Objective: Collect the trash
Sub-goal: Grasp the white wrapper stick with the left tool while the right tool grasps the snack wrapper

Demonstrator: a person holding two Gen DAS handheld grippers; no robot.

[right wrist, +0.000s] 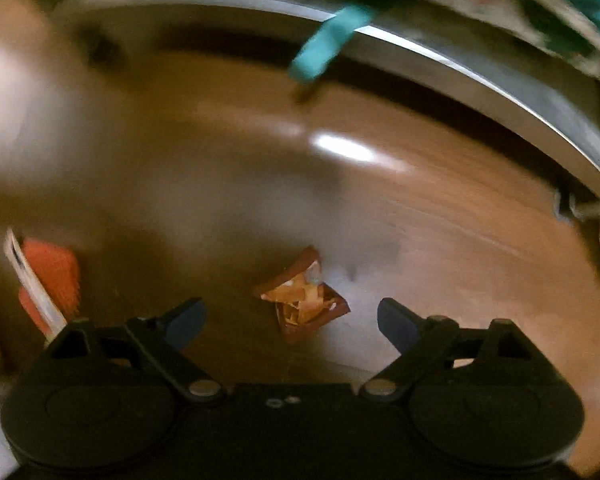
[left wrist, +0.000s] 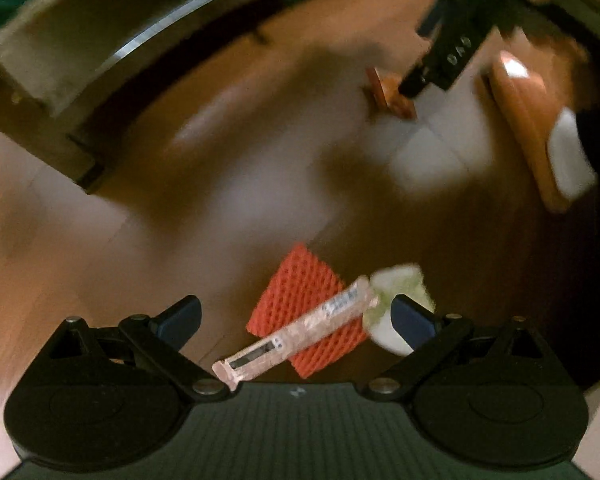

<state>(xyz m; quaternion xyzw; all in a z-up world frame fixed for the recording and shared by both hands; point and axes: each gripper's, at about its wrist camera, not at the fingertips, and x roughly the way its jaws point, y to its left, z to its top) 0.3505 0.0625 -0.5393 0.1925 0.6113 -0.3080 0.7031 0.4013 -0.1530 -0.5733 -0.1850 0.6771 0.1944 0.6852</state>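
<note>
1. Left wrist view: the left claw (left wrist: 296,320) points down at a glossy brown floor (left wrist: 228,184), its two blue-tipped fingers (left wrist: 180,318) spread wide with nothing pressed between them.
2. In the gap between those fingers, at lower centre of the frame, lies an orange foam net (left wrist: 300,300) flat on the floor. A long, thin, clear pink wrapper (left wrist: 300,330) lies slantwise across it, one end at the claw's body.
3. Just beside the right-hand finger sits a crumpled white and green scrap (left wrist: 400,288); whether finger and scrap touch cannot be told.
4. At upper right of the frame the right claw (left wrist: 412,84) hangs over a crumpled orange-brown wrapper (left wrist: 392,96). Right of it lies an orange and white slipper (left wrist: 540,128). The frame is blurred.
5. Right wrist view: the right claw (right wrist: 292,318) points down, its fingers standing wide apart and gripping nothing.
6. The crumpled orange-brown wrapper (right wrist: 304,300) lies on the floor (right wrist: 420,240) between the fingertips, near lower centre, clear of both.
7. At the left edge are the orange foam net (right wrist: 56,276) and the pale wrapper (right wrist: 28,280) across it.
8. A teal strip (right wrist: 328,44) hangs at upper centre before a pale furniture edge (right wrist: 480,84).
</note>
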